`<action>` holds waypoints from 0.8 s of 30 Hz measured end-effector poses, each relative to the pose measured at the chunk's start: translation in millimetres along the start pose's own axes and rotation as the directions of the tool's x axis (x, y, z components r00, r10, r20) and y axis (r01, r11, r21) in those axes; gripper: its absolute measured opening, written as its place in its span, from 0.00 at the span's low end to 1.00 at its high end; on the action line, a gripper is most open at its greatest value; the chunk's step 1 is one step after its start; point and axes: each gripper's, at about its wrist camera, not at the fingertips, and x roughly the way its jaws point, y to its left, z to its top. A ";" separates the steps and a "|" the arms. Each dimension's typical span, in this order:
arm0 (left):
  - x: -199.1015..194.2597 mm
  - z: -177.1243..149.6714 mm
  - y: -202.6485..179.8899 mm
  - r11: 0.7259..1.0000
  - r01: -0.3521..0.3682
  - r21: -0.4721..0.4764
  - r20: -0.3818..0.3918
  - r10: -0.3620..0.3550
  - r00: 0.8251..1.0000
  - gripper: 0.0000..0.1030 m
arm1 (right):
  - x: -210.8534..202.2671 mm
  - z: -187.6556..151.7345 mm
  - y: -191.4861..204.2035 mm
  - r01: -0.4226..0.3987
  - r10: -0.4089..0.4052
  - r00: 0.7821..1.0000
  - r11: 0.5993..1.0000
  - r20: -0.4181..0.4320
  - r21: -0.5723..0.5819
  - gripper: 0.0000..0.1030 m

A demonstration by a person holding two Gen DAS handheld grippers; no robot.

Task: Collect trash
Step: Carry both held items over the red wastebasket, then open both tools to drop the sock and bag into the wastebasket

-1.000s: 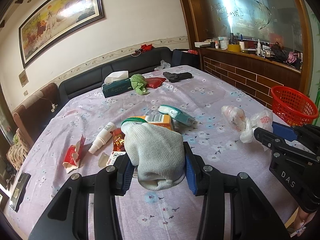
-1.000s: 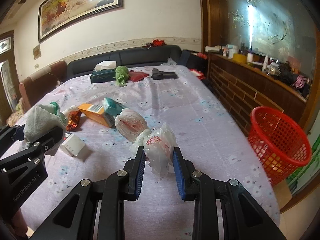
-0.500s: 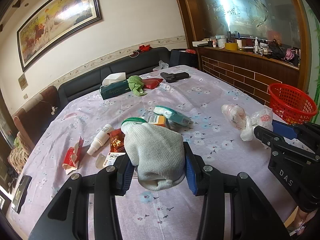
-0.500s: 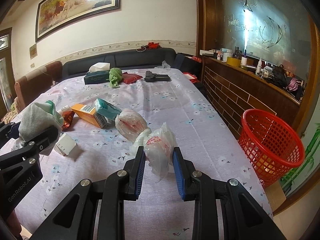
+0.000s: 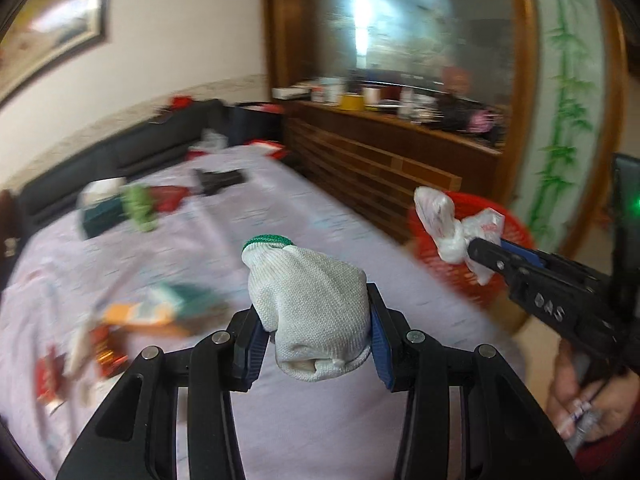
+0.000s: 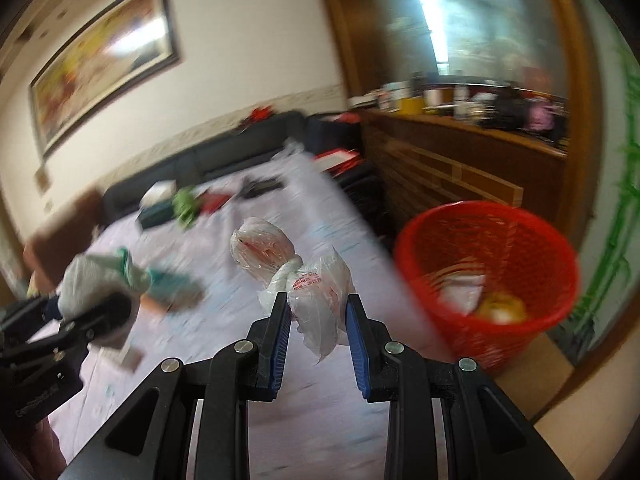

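Grasping a white glove (image 5: 308, 312), the left gripper (image 5: 316, 340) rides left of the right gripper (image 6: 314, 320), which clenches a knotted plastic bag (image 6: 296, 276) near the red basket (image 6: 486, 280).

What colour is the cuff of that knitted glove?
Green, on a white glove; the left wrist view shows it best.

1. White knit glove (image 5: 310, 308), green cuff up, bunched, pinched between the left gripper (image 5: 316, 344) pads, off the tabletop.
2. Knotted white plastic bag (image 6: 308, 284), red print, clamped in the right gripper (image 6: 316, 316).
3. Red mesh basket (image 6: 492, 280) on the floor, trash inside.
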 end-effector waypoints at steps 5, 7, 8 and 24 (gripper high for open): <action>32.7 36.0 -50.1 0.986 0.164 0.040 -0.025 -0.163 0.986 0.42 | -8.7 26.8 -69.3 0.074 -0.076 0.997 0.989 0.017 0.130 0.30; 48.7 48.5 -68.9 0.975 0.218 0.044 -0.045 -0.216 0.975 0.42 | -6.8 35.5 -91.0 0.092 -0.094 0.995 0.982 0.009 0.164 0.31; 57.9 54.1 -78.6 0.971 0.237 0.041 -0.056 -0.234 0.971 0.42 | -5.8 38.9 -100.0 0.098 -0.100 0.995 0.978 0.005 0.182 0.31; 116.2 68.0 -118.4 0.952 0.307 -0.016 -0.106 -0.307 0.946 0.67 | 9.3 59.5 -175.0 0.135 -0.144 0.989 0.945 0.010 0.297 0.55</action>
